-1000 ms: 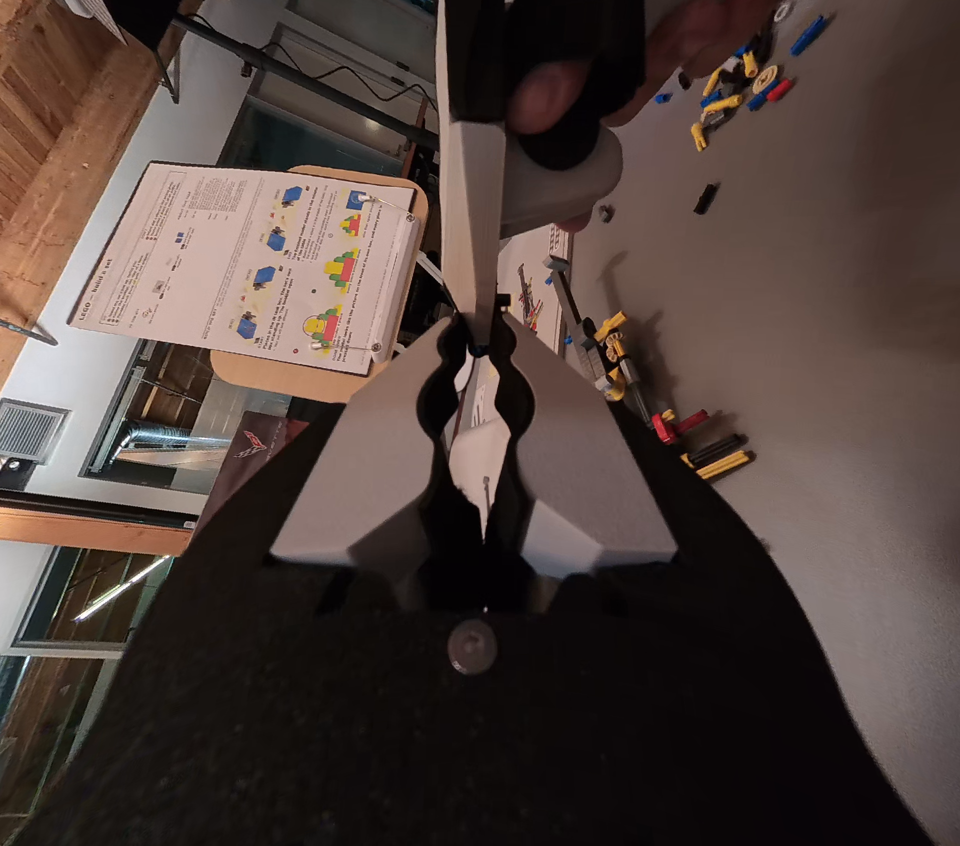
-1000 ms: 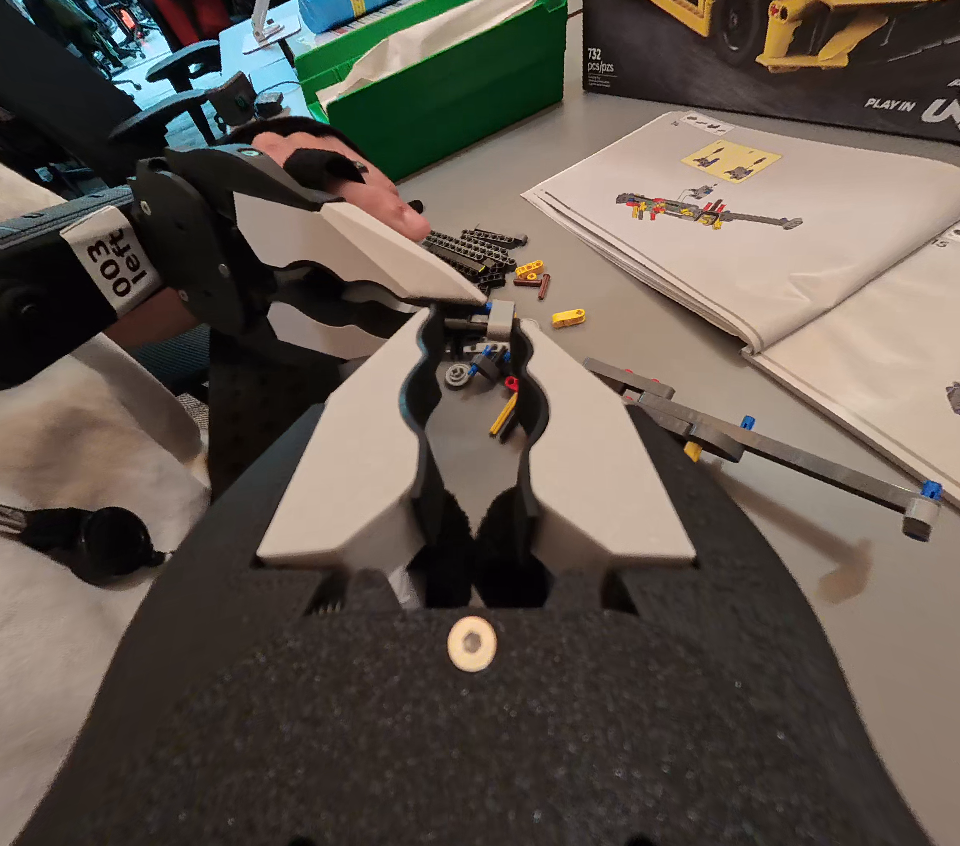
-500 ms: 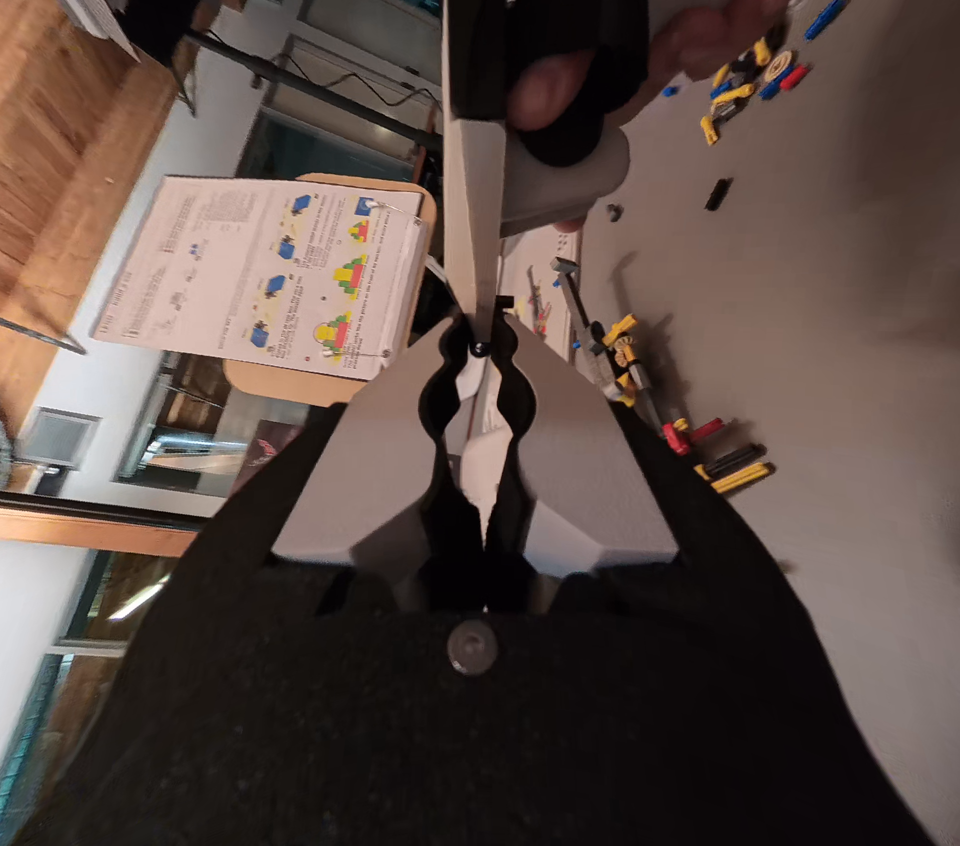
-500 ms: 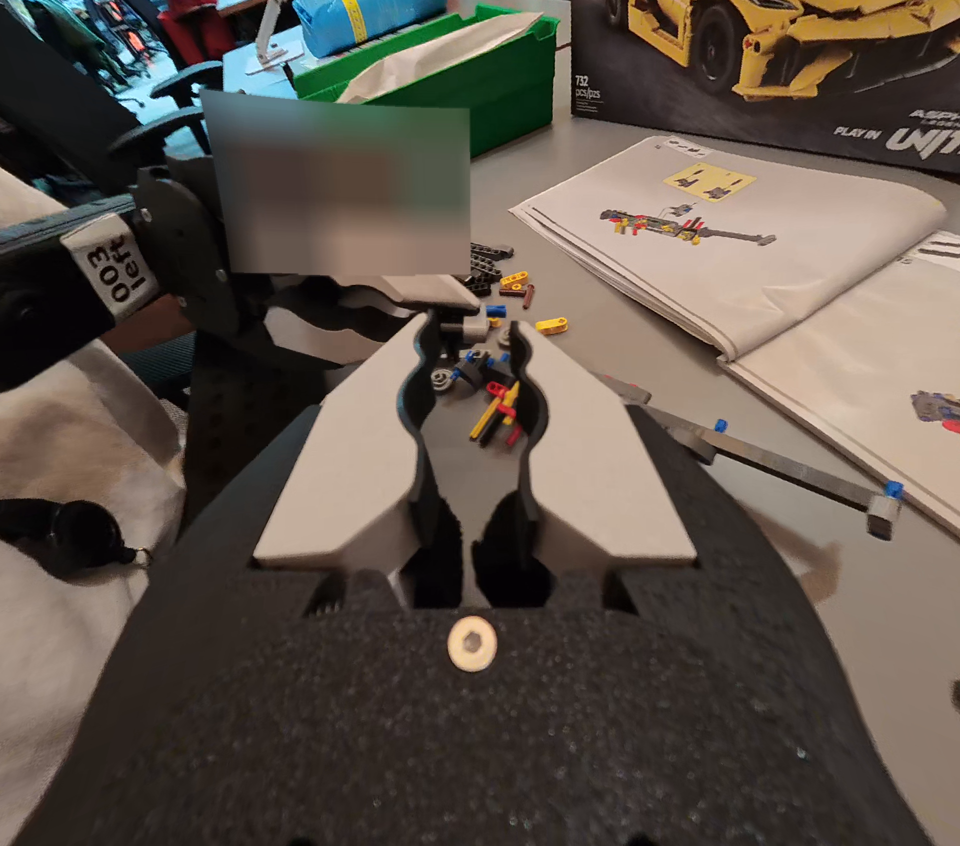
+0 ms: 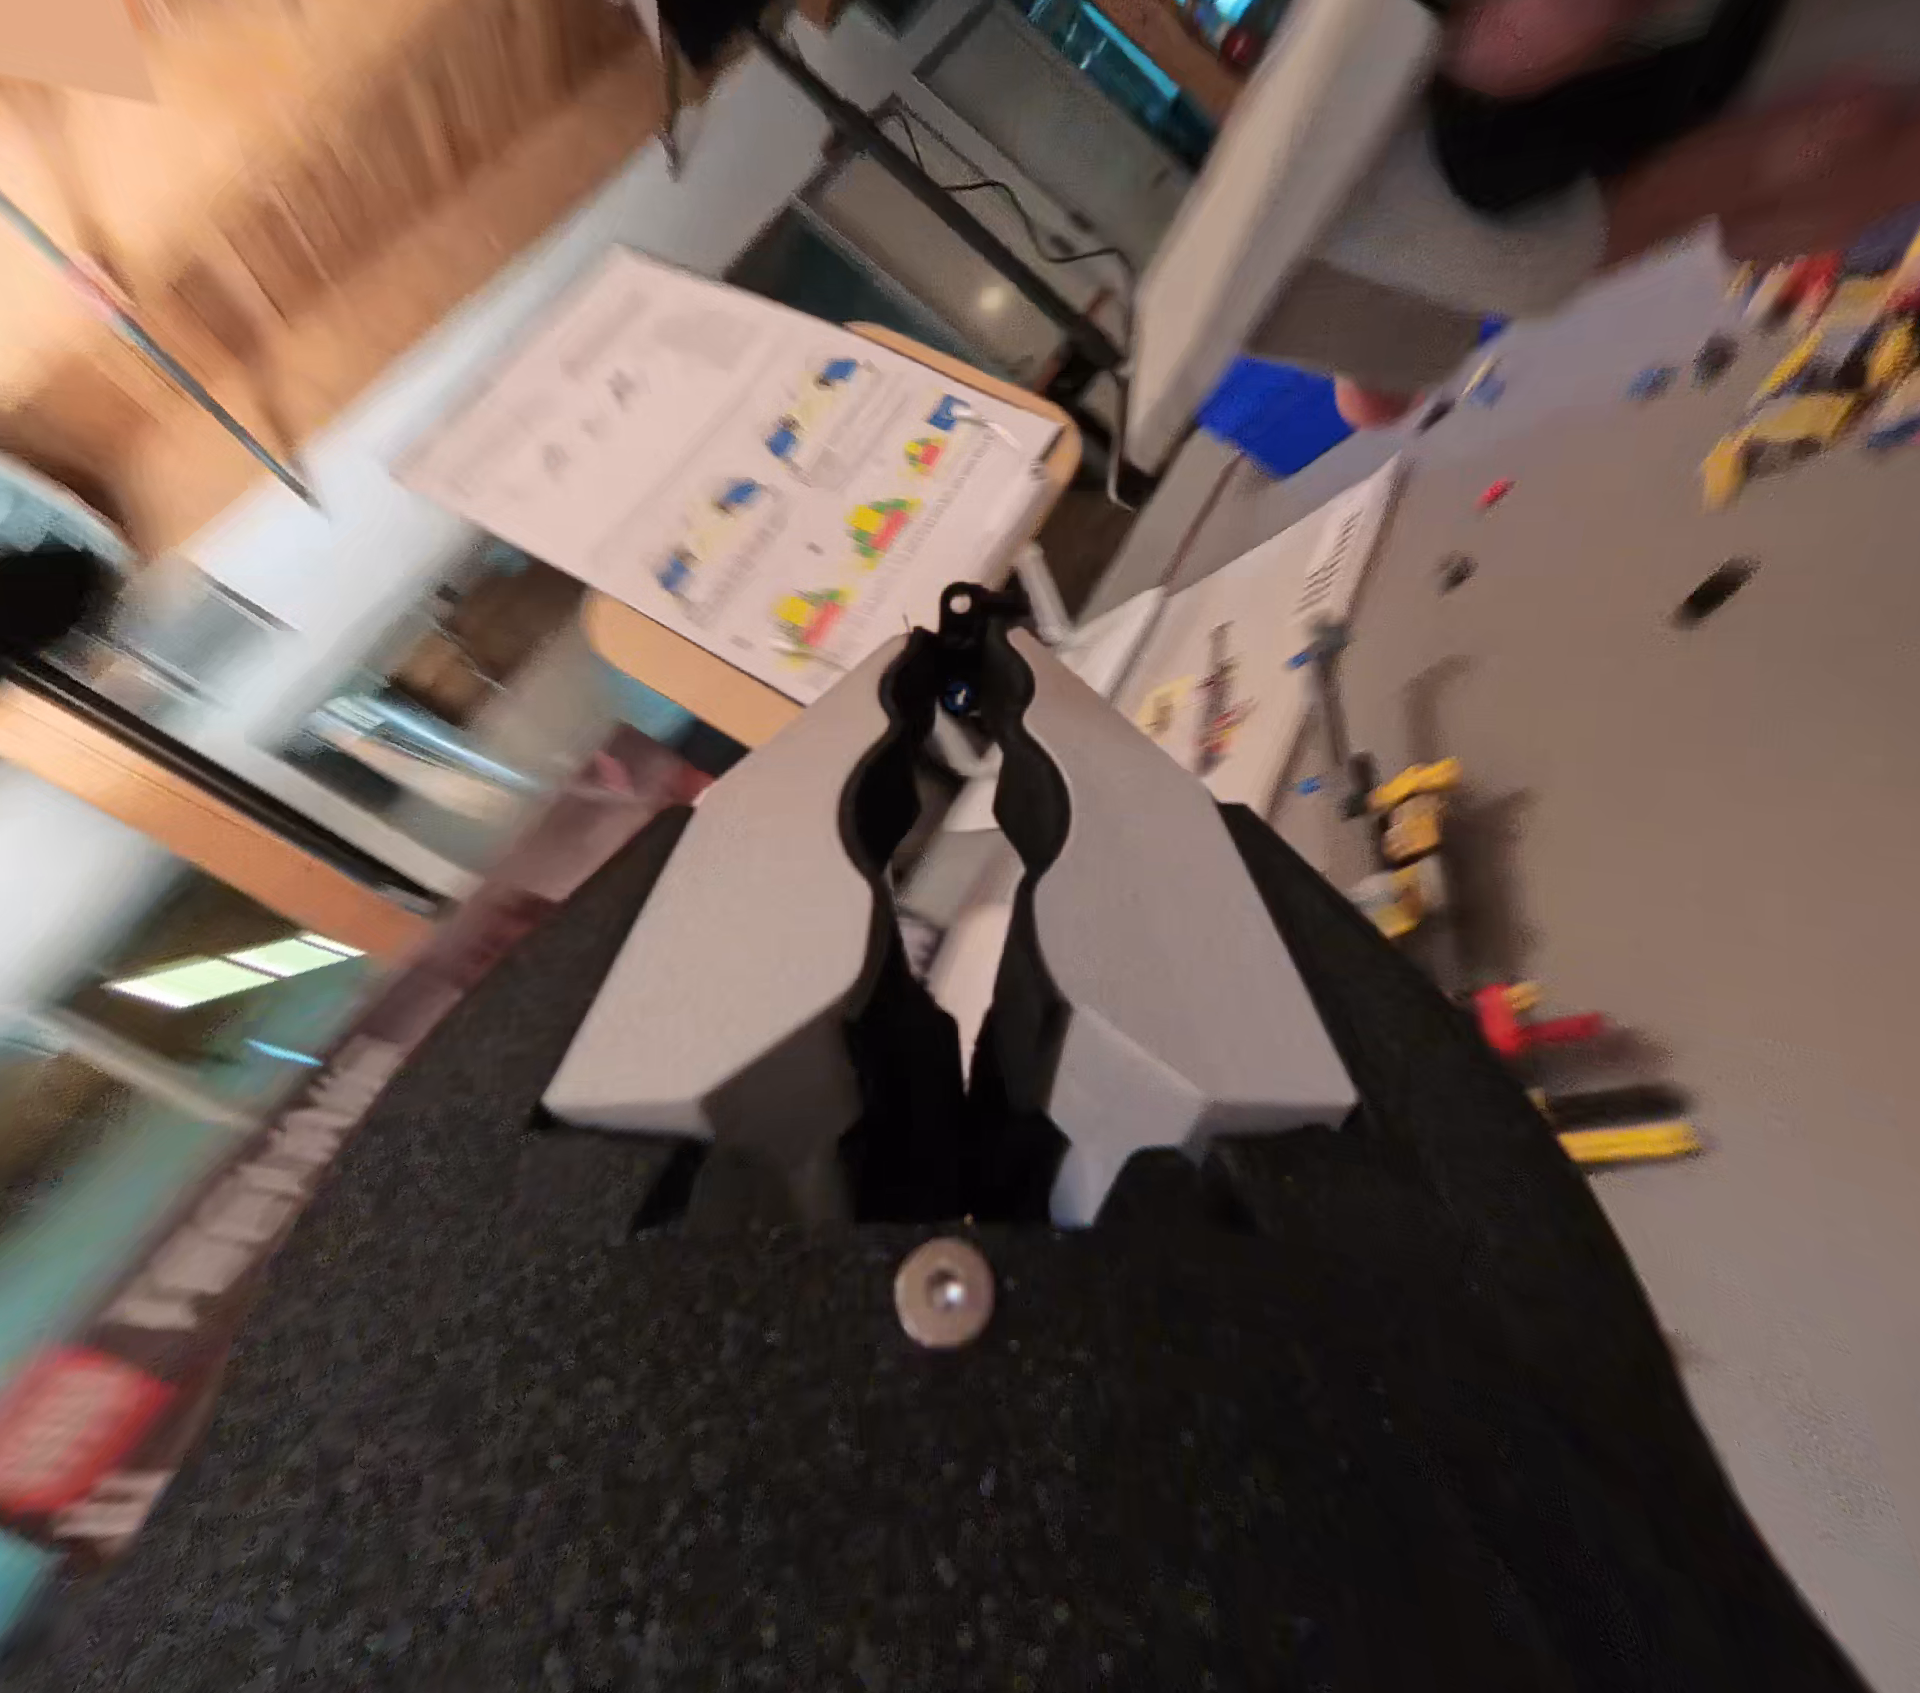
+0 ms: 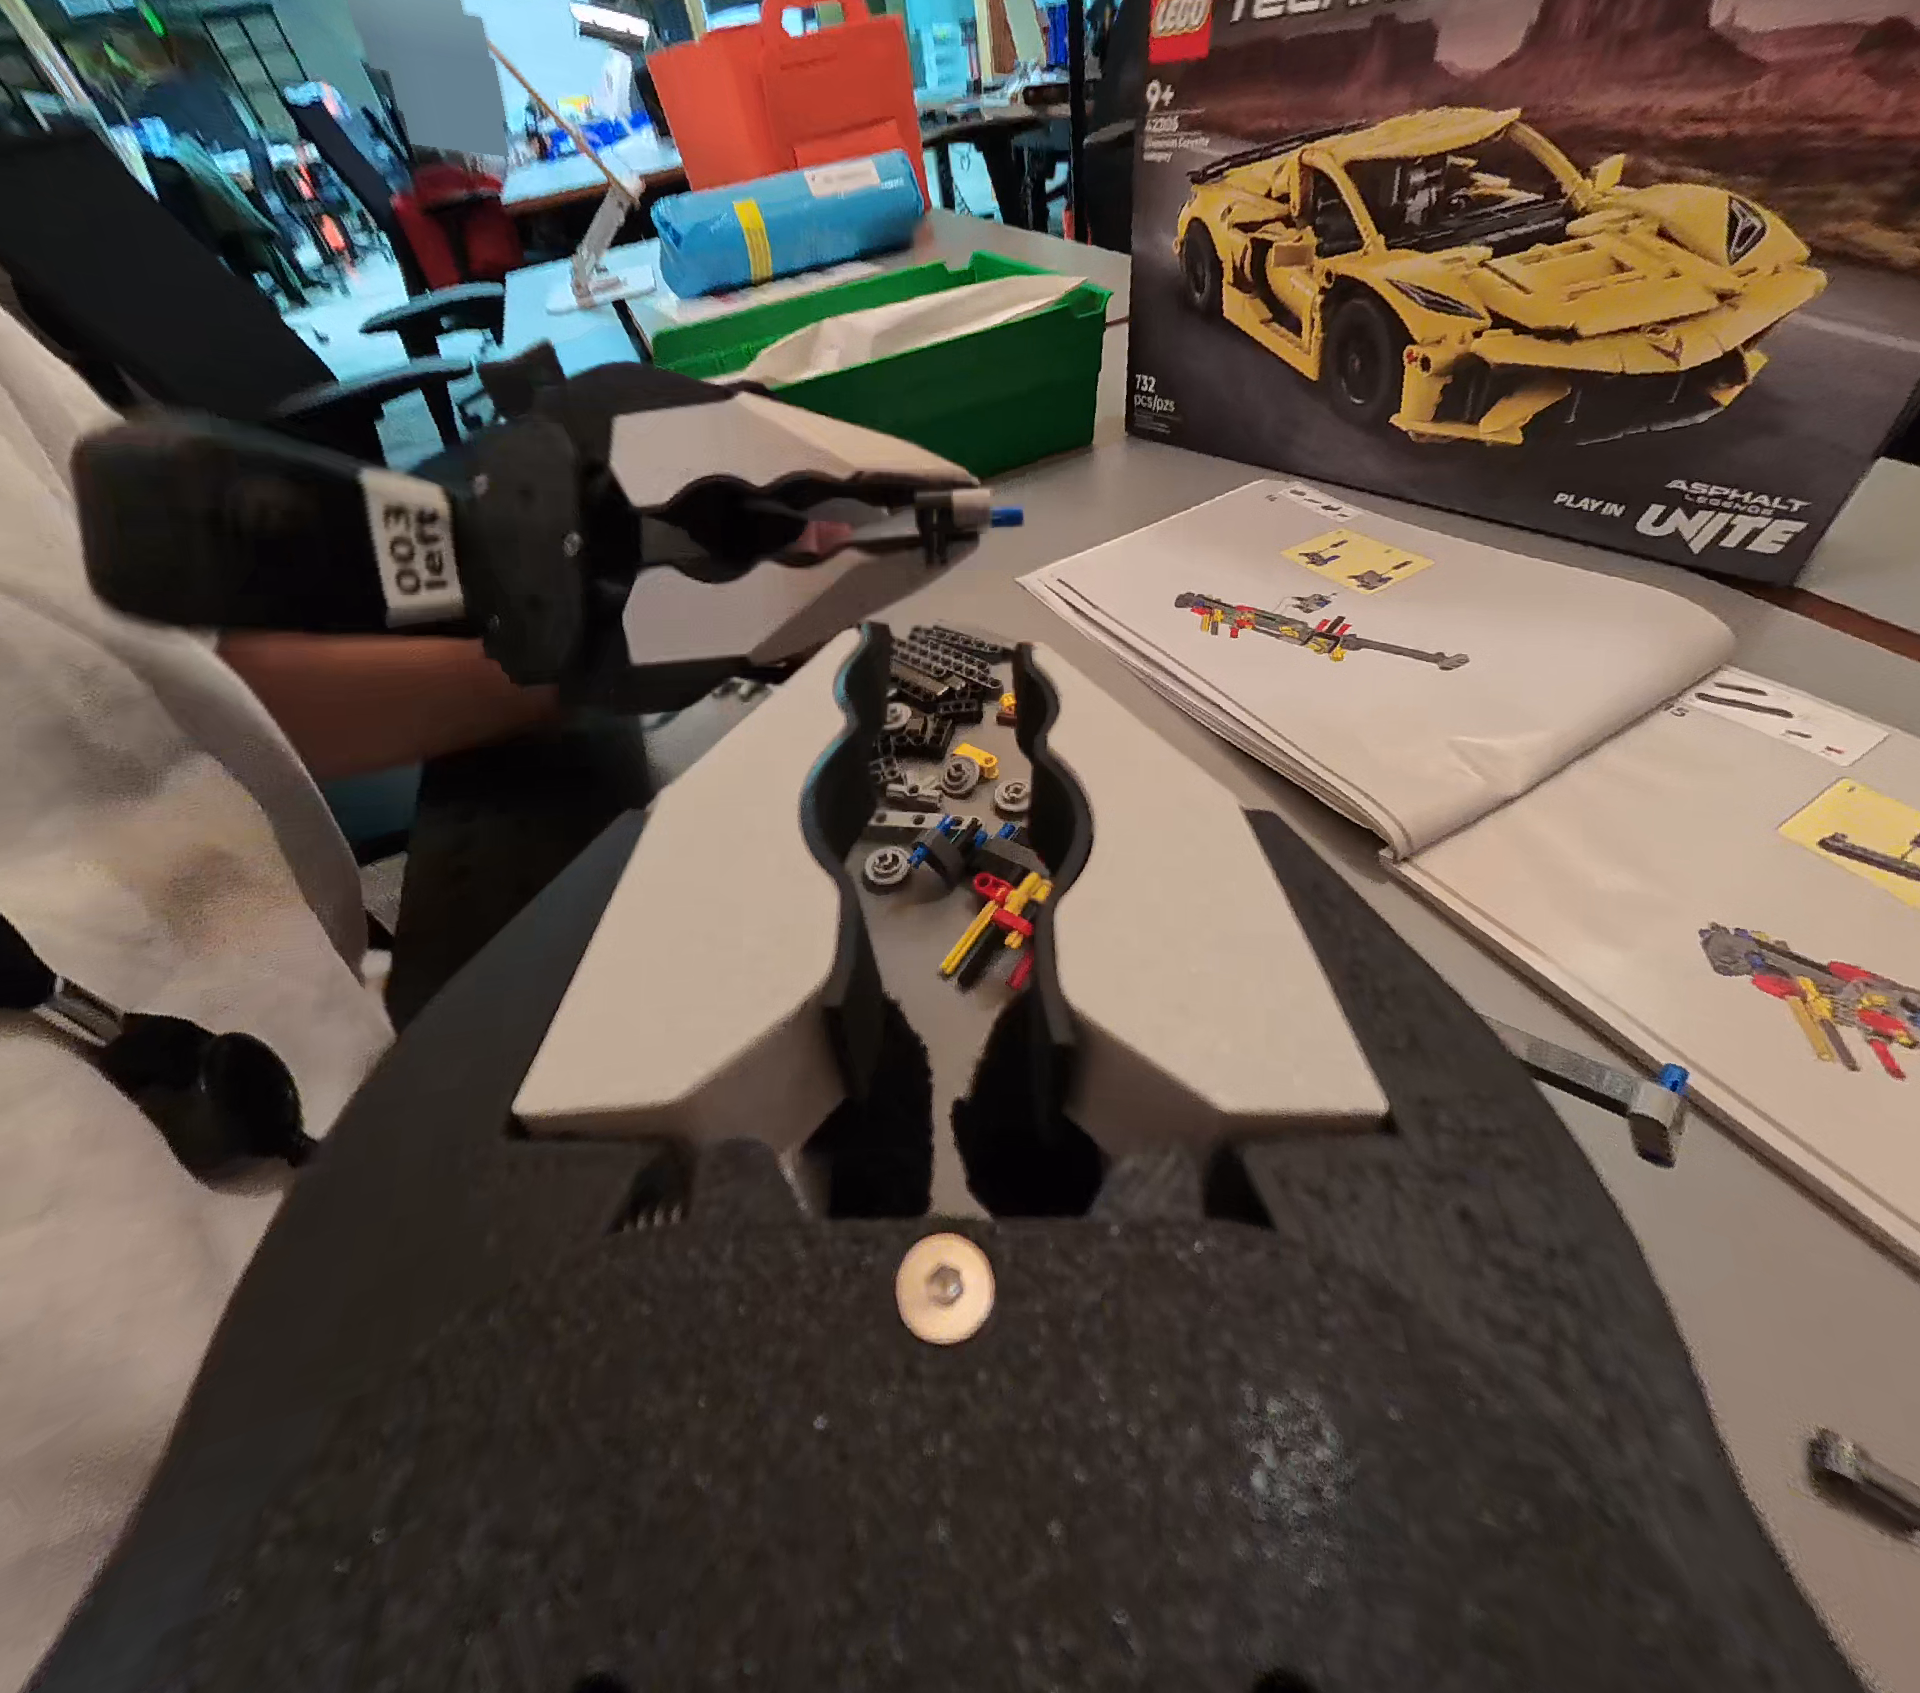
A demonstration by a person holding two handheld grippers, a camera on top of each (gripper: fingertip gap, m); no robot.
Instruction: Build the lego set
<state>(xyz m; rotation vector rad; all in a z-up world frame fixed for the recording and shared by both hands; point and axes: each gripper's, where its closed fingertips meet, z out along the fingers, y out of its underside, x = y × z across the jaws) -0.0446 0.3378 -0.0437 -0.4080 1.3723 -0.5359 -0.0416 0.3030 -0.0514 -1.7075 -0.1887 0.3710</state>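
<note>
Right gripper [image 6: 940, 667] pulled off, jaws parted, empty, loose parts [image 6: 951, 796] below, left gripper [image 6: 951, 516] pinching grey blue-pinned piece [image 6: 971, 509], open manual [image 6: 1382, 656] right.

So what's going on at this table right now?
A person is building a Lego car set with two hand-held grippers. The left gripper is shut on a small grey piece with a blue pin, held up above the table. The right gripper is open and holds nothing, hovering over a pile of loose parts. The instruction booklet lies open beside the set's box.
</note>
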